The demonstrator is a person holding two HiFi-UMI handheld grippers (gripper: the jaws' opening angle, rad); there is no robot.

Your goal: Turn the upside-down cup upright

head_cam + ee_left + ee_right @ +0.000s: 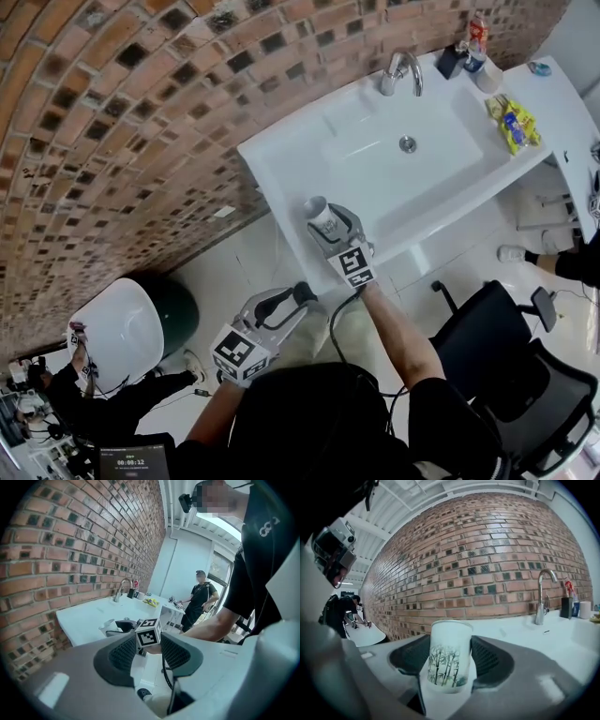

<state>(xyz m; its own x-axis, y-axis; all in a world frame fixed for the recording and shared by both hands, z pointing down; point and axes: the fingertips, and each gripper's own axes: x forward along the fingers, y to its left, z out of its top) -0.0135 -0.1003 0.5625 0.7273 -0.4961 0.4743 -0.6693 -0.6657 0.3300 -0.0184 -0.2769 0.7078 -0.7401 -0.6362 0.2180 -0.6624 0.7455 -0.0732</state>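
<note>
A white cup (449, 653) with a bamboo print stands upright between the jaws of my right gripper (449, 663), wider end up. Both pads press its sides. In the head view the cup (323, 217) and the right gripper (330, 227) are at the near left corner of the white sink counter (281, 164). I cannot tell whether the cup's base touches the counter. My left gripper (296, 302) hangs lower, off the counter and above the floor, with its jaws apart and empty. Its own view looks past the left gripper (148, 651) to the cup (108, 626).
The counter holds a basin (427, 173), a faucet (401, 70), bottles (473, 47) at the back and a yellow packet (514, 122). A black office chair (506, 356) is on the right. A white round table (122, 328) is on the left. A person (200, 597) stands beyond the counter.
</note>
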